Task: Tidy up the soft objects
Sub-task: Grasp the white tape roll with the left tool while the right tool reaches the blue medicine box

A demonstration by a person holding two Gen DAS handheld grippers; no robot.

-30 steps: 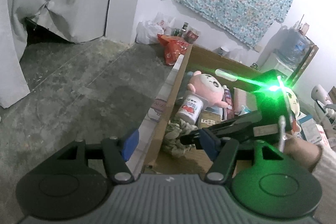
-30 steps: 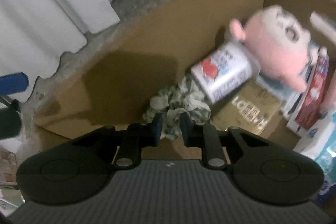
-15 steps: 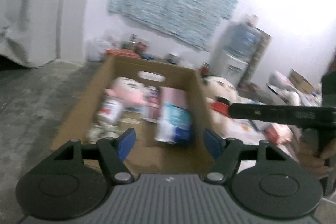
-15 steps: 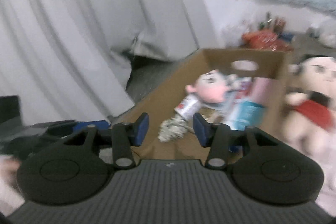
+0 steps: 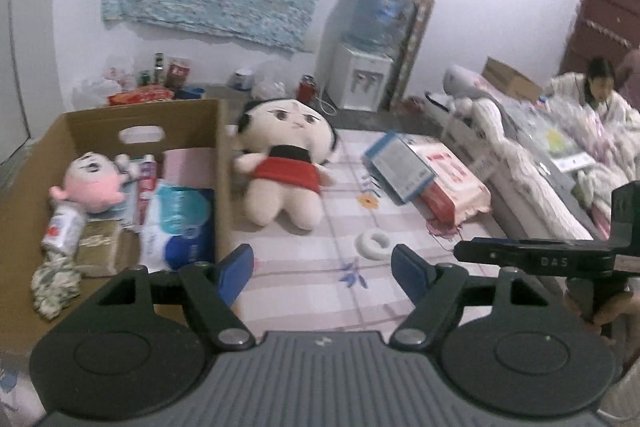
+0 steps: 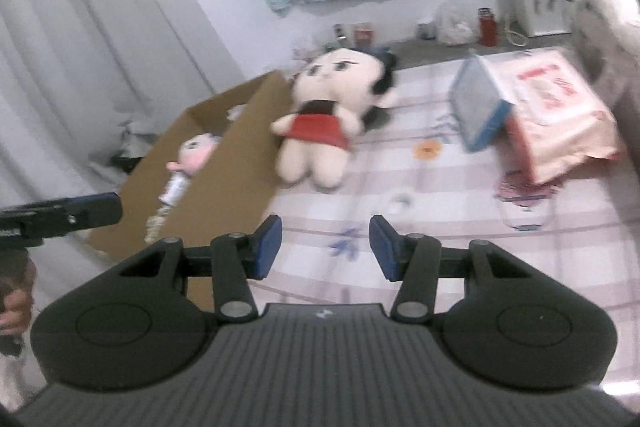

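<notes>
Right wrist view: both sets of fingers empty, doll ahead beside the box.

We see the right gripper [image 6: 325,247] part open, the left gripper [image 5: 322,277] wider, both just opened, nothing between. Beyond the right fingers, slightly left, the red-dressed doll [image 6: 324,123] lies on the bed [image 6: 440,195], feet toward us, head away, touching the cardboard box [image 6: 224,171]; the right hand looks nearer.

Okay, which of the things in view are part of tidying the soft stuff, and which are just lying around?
Part of the job:
big plush doll in red
cardboard box
small pink plush doll, in the box
pink soft pack

Lying about:
water dispenser
red bottle
white ring
</notes>
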